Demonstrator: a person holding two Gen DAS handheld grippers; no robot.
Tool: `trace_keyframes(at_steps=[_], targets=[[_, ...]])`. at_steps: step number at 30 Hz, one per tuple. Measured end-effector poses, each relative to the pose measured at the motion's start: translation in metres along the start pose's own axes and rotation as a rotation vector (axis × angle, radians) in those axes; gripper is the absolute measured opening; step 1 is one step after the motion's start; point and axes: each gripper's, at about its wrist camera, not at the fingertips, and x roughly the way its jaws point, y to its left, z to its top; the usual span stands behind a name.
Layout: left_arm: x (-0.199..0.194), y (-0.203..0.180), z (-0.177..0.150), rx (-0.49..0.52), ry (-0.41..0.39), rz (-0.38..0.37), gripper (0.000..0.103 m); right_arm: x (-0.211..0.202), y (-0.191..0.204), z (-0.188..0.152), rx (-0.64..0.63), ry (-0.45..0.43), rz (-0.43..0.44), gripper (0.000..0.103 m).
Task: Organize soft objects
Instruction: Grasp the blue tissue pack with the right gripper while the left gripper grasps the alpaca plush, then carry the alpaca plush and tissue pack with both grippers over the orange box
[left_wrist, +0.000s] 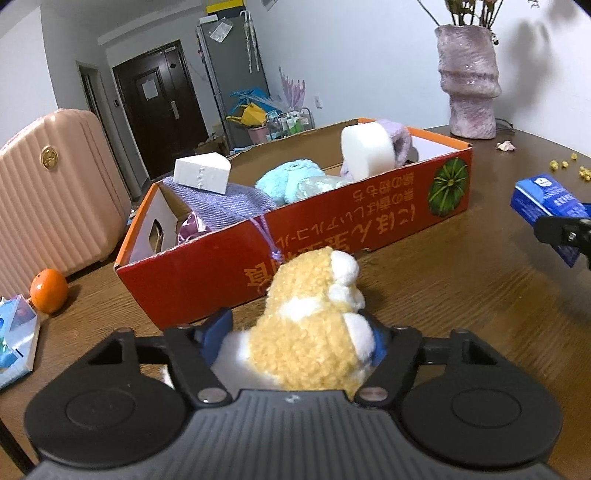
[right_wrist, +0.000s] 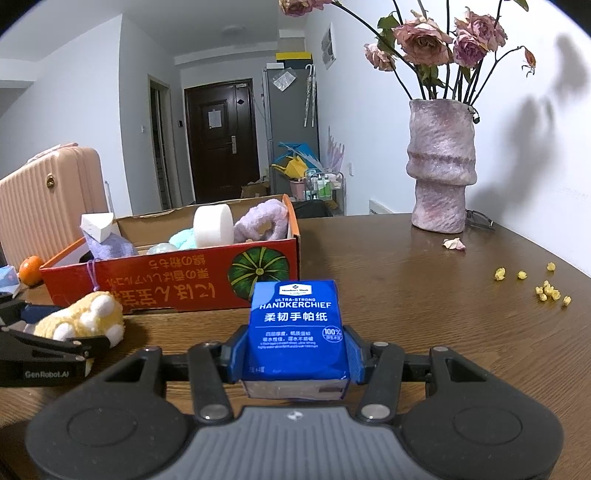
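Pinching the blue handkerchief pack (right_wrist: 298, 328) squarely between its blue pads, my right gripper (right_wrist: 295, 354) holds it upright above the table (right_wrist: 424, 295), with the red cardboard box (right_wrist: 173, 284) ahead and to its left, so that pack has to travel forward and leftward over the near wall. My left gripper (left_wrist: 295, 332) has the yellow plush toy (left_wrist: 314, 325) between its fingers, jaws partly drawn in and flanking the plush on both sides; I judge the pads are touching the fur, though the pile hides the contact. The toy's long axis runs away from me toward the box's near wall, which stands just beyond it, making the left hand the nearer one. Whether the plush rests on the table I cannot tell, and the box floor is mostly hidden under the sponges and cloths already inside.
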Motion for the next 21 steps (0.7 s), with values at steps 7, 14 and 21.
trace_keyframes(at_steps=[7,14,21], targets=[[-0.018,-0.006,-0.005,-0.028,-0.031,0.008,0.055,-0.003,-0.002,0.001,0.008,-0.006,0.013,0.051],[-0.041,-0.009,-0.009,-0.082,-0.087,0.036,0.051,-0.005,-0.002,0.001,0.015,-0.014,0.023,0.051],[-0.067,-0.011,-0.01,-0.121,-0.161,0.086,0.051,-0.006,-0.002,0.002,0.021,-0.019,0.032,0.051]])
